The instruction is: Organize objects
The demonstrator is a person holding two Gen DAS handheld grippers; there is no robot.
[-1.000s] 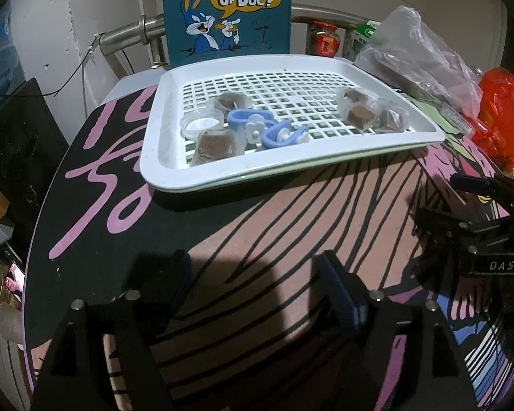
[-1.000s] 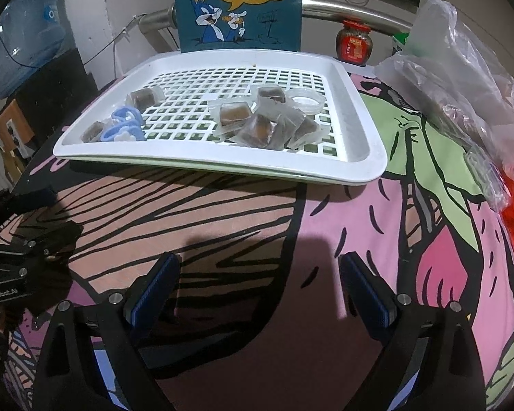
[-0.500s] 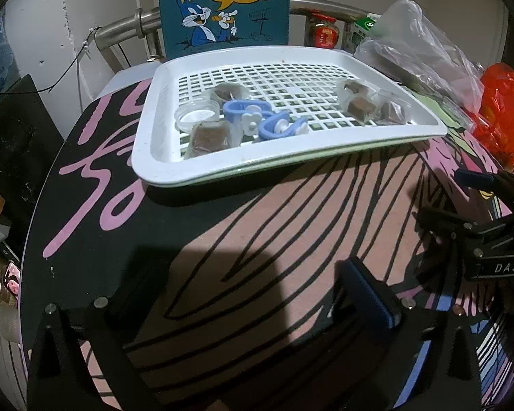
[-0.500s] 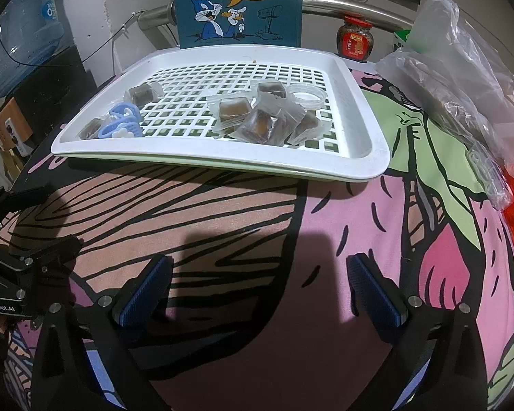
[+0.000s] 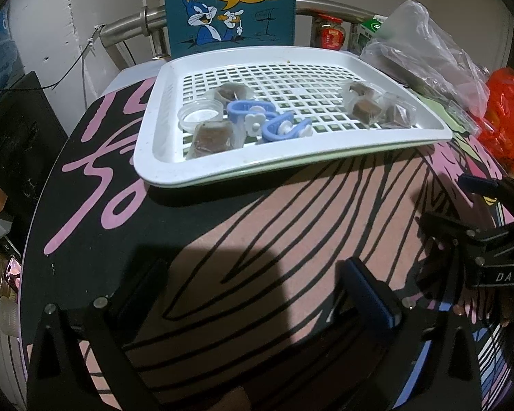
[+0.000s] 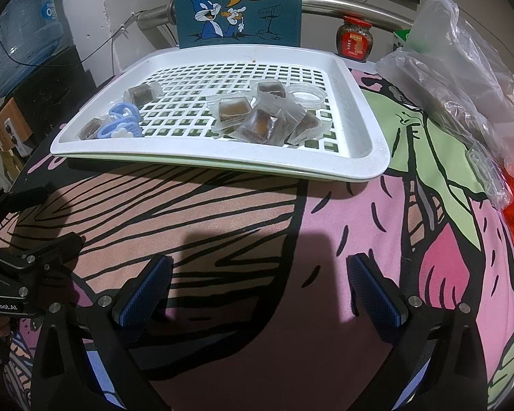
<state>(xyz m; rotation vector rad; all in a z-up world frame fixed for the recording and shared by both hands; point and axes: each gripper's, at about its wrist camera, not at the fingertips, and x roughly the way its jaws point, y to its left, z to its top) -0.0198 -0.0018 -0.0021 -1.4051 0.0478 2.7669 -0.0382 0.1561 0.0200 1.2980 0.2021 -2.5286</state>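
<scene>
The left gripper (image 5: 253, 294) hangs low over the cartoon-printed tablecloth (image 5: 291, 212), its two black fingers spread wide with nothing between them. The right gripper (image 6: 258, 291) hovers the same way, its blue-padded fingers (image 6: 377, 291) spread apart and empty. Each gripper shows at the edge of the other's view, well short of the tray.

Ahead of both sits a white plastic tray with a slotted grid floor (image 6: 370, 137), resting on the cloth with a pale green edge showing under its rim. In it lie clear-wrapped brown candy cubes (image 6: 233, 109): four bunched on the right-hand part and two on the left-hand part, six counted. Two light blue plastic clips with white flower buttons (image 5: 257, 120) lie touching each other between the two left-hand candies. There are two small round clear lids, one beside the left group (image 5: 200, 114) and one just behind the right cluster (image 6: 306, 94).

Behind the tray stands a teal cartoon rabbit sign (image 6: 238, 5). To the right lie a crumpled clear plastic bag (image 6: 462, 68), its contents hard to make out, and a red bag (image 5: 507, 116) cut off at the frame edge. A red-lidded jar (image 6: 354, 41) stands at the back.
</scene>
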